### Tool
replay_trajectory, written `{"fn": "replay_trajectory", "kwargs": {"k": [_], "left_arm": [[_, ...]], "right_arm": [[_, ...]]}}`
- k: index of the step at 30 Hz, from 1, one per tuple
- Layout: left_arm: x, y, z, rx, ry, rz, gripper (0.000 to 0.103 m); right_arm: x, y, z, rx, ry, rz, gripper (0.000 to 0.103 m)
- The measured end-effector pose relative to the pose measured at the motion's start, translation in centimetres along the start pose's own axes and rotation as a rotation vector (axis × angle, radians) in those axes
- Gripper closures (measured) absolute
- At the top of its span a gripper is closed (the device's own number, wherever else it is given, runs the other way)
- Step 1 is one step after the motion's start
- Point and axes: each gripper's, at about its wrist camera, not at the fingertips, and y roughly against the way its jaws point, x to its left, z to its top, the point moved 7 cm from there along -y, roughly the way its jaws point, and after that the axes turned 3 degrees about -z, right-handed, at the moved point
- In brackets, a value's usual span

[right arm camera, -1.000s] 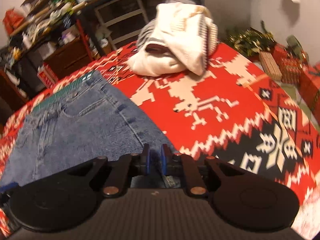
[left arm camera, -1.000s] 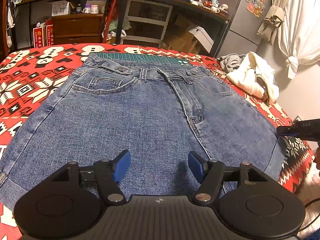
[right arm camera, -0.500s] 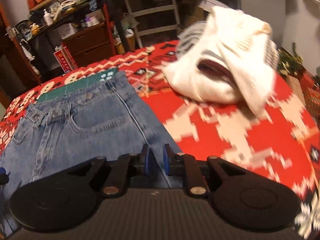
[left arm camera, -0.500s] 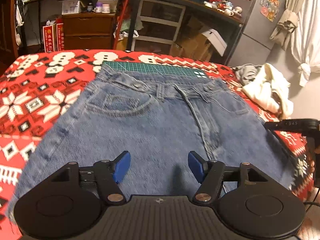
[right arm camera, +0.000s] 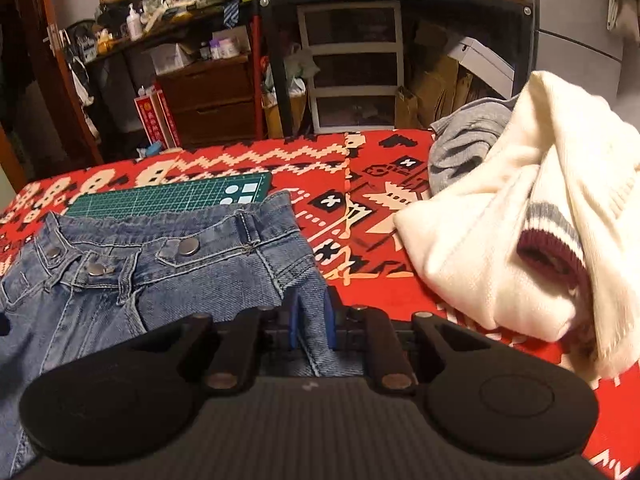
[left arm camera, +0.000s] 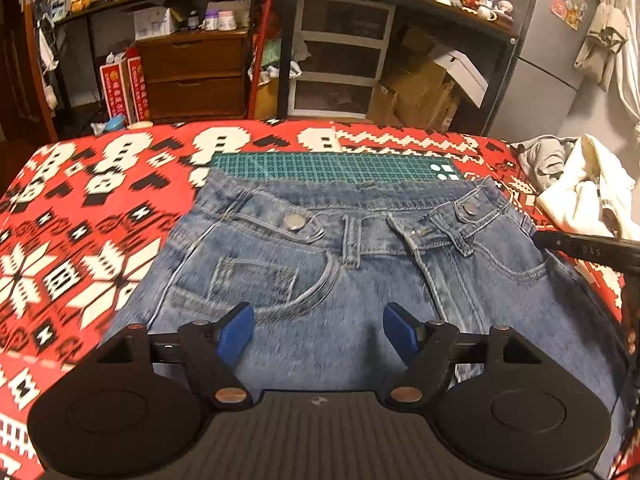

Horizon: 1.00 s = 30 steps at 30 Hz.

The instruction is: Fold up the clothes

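In the right wrist view, the right gripper [right arm camera: 311, 320] sits low in the centre of the frame with its blue pads drawn close together on a raised fold of the denim shorts [right arm camera: 152, 276], pinching the side seam near the waistband. The shorts spread from there toward the left half of that frame, waistband up, with metal snap buttons showing along the band. Above the waistband, toward the upper left, a green cutting mat [right arm camera: 168, 198] pokes out from under the denim. To the right of the grip, a cream sweater [right arm camera: 520, 236] with a maroon and grey striped cuff lies heaped on the red patterned blanket [right arm camera: 360, 184], and a grey garment [right arm camera: 468, 148] is bunched just behind it. In the left wrist view, the left gripper [left arm camera: 318, 328] hovers at the lower centre with its blue pads spread wide, holding nothing, over the front of the shorts [left arm camera: 360, 280] just below the pocket. The shorts fill the middle of this frame, lying flat on the blanket [left arm camera: 80, 240], with the mat [left arm camera: 332, 168] showing beyond the waistband. At the right edge the black body of the other gripper [left arm camera: 588, 246] reaches in over the shorts' side.
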Motion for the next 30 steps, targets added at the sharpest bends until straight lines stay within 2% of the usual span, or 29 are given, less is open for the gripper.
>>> {"fn": "replay_trajectory", "kwargs": {"k": [2, 4, 8, 12, 16, 19, 30], "left_arm": [[-0.5, -0.7, 0.2, -0.001, -0.013, 0.003, 0.028], [-1.0, -1.8, 0.1, 0.014, -0.024, -0.001, 0.022], [-1.9, -2.9, -0.1, -0.005, -0.104, 0.032, 0.014], [-2.1, -3.8, -0.3, -0.022, -0.173, 0.062, 0.0], [-1.6, -4.0, -0.3, -0.055, -0.171, 0.051, 0.0], [-1.7, -3.8, -0.7, -0.139, -0.21, 0.034, 0.0], [-1.5, -3.7, -1.0, -0.16, -0.181, 0.031, 0.0]], "right_arm": [[0.0, 0.1, -0.3, -0.018, 0.009, 0.002, 0.09], [0.1, 0.2, -0.6, -0.035, 0.027, -0.006, 0.09], [0.4, 0.4, -1.0, -0.07, 0.046, -0.026, 0.089], [0.7, 0.6, -1.2, -0.082, 0.066, -0.04, 0.088], [0.7, 0.6, -1.2, -0.085, 0.066, -0.039, 0.088], [0.7, 0.6, -1.2, -0.085, 0.064, -0.038, 0.088], [0.8, 0.7, -1.2, -0.086, 0.075, -0.05, 0.088]]}}
